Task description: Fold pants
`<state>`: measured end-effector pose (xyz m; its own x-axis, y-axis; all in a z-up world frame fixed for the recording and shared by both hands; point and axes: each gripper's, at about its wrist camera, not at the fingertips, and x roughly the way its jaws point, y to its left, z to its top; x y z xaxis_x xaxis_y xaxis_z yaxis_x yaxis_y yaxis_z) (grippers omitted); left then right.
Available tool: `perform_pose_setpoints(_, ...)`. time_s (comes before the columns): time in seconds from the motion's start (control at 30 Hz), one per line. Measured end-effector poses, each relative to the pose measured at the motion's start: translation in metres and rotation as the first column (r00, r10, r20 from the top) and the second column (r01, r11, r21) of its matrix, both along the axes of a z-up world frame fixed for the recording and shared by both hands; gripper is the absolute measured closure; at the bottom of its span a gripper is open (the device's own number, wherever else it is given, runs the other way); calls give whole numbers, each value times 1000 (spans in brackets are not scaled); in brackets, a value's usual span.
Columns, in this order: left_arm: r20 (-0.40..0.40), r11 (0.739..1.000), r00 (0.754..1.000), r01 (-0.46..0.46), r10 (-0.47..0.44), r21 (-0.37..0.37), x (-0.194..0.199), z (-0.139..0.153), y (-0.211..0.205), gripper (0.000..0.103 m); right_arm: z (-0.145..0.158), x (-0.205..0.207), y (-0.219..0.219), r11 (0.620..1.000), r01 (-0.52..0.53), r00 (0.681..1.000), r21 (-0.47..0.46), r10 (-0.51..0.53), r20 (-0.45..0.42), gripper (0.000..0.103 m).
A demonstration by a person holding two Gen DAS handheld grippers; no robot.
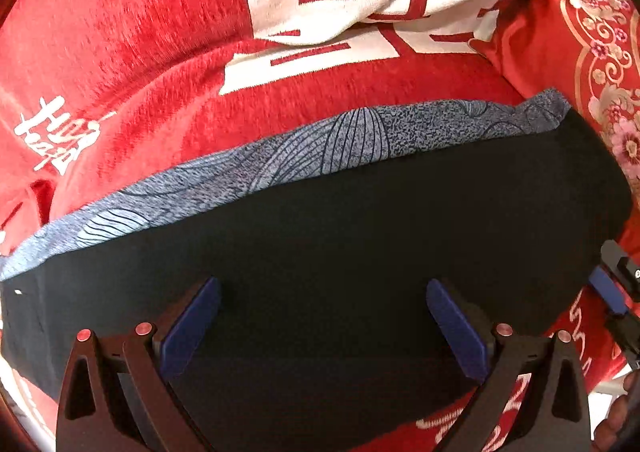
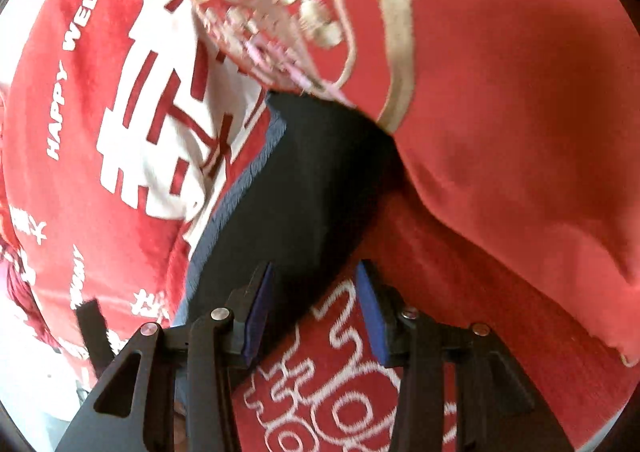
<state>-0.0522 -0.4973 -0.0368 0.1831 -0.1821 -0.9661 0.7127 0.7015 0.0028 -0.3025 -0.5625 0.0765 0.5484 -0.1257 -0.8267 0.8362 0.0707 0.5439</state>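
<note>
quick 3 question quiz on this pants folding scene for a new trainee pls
1. True or false: the left gripper is clamped shut on the black pants.
2. Multiple choice: what shows along the far edge of the black pants in the left wrist view? A) a grey-blue patterned fabric strip B) a yellow zipper C) a leather belt
3. Fill in: in the right wrist view, the right gripper has open jaws at the near corner of the black pants, over a ___ blanket with white lettering.

Key: 1 false, its jaws are wide open over the cloth; 2 A; 3 red.
</note>
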Motion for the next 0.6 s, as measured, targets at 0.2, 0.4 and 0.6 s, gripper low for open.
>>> perform_pose_setpoints(0.2, 8, 1000, 1000, 19, -19, -15, 1, 0, -1, 0, -7, 9, -8, 999, 22, 999, -41, -21, 44, 54)
perform_pose_setpoints(0.4, 8, 1000, 1000, 19, -18, -21, 1, 0, -1, 0, -14, 27, -16, 996, 44, 998, -73, -42, 37, 50)
perform_pose_setpoints(0.6, -39, 1000, 999, 30, -30, -7, 11, 9, -2, 17, -14, 30, -27, 997, 64, 998, 34, -65, 16, 89)
